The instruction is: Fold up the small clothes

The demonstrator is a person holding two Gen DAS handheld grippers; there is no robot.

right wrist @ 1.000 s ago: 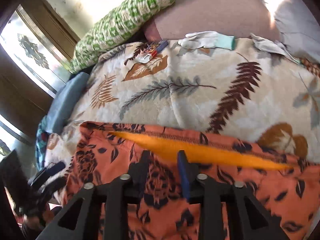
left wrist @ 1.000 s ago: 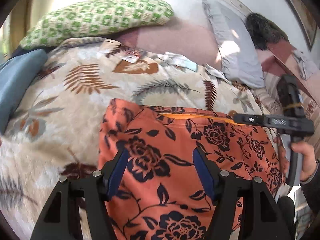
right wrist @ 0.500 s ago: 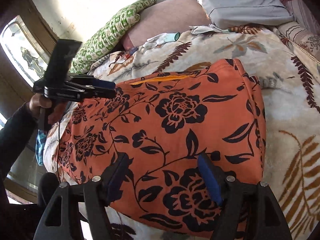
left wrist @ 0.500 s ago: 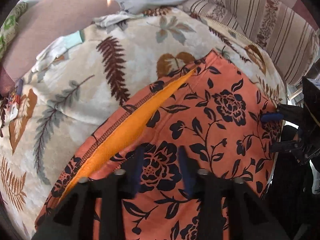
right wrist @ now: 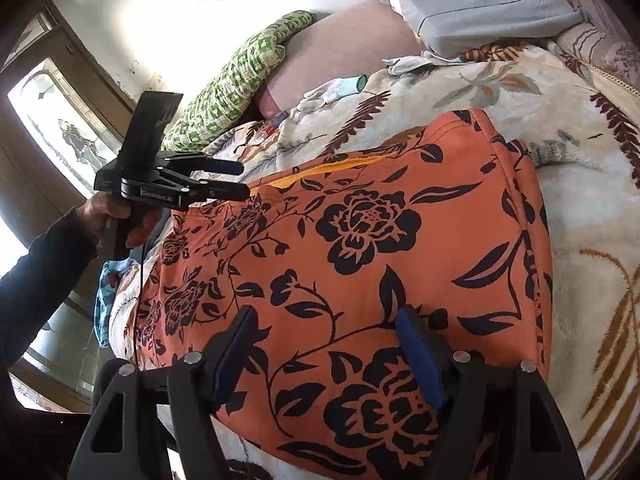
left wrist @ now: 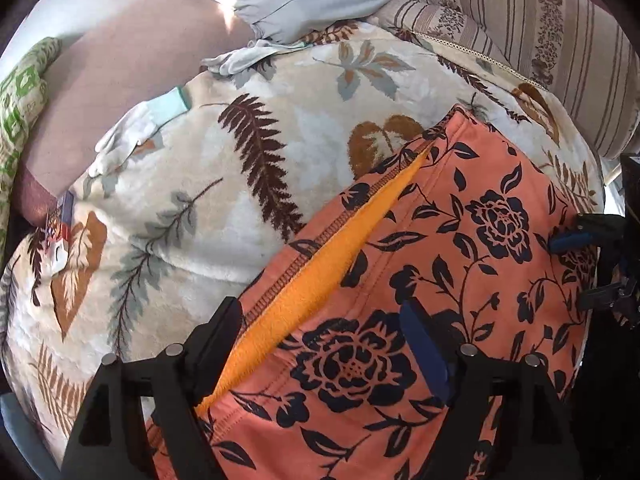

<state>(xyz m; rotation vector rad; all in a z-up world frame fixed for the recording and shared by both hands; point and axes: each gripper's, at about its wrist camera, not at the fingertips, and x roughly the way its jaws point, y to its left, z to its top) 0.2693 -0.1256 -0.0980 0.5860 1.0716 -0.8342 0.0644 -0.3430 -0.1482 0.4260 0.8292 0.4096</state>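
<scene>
An orange garment with a black flower print (left wrist: 472,248) lies spread flat on a leaf-patterned blanket (left wrist: 200,184); its bright orange lining (left wrist: 320,280) shows along one open edge. My left gripper (left wrist: 324,320) is open and hovers over that edge near a corner. It also shows in the right wrist view (right wrist: 240,180), open, at the garment's far left end. My right gripper (right wrist: 324,332) is open above the near edge of the garment (right wrist: 360,240). Its fingertips (left wrist: 568,240) show at the right edge of the left wrist view.
A green patterned pillow (right wrist: 236,84) and a grey pillow (right wrist: 480,8) lie at the head of the bed. White gloves (left wrist: 136,128) and a small packet (left wrist: 60,224) lie on the blanket. A striped cover (left wrist: 540,28) borders the right side. Blue cloth (right wrist: 106,292) hangs at the left.
Both grippers have swung apart to opposite ends of the garment over the last second. The left gripper's fingers have opened wider since half a second ago. The garment lies as before.
</scene>
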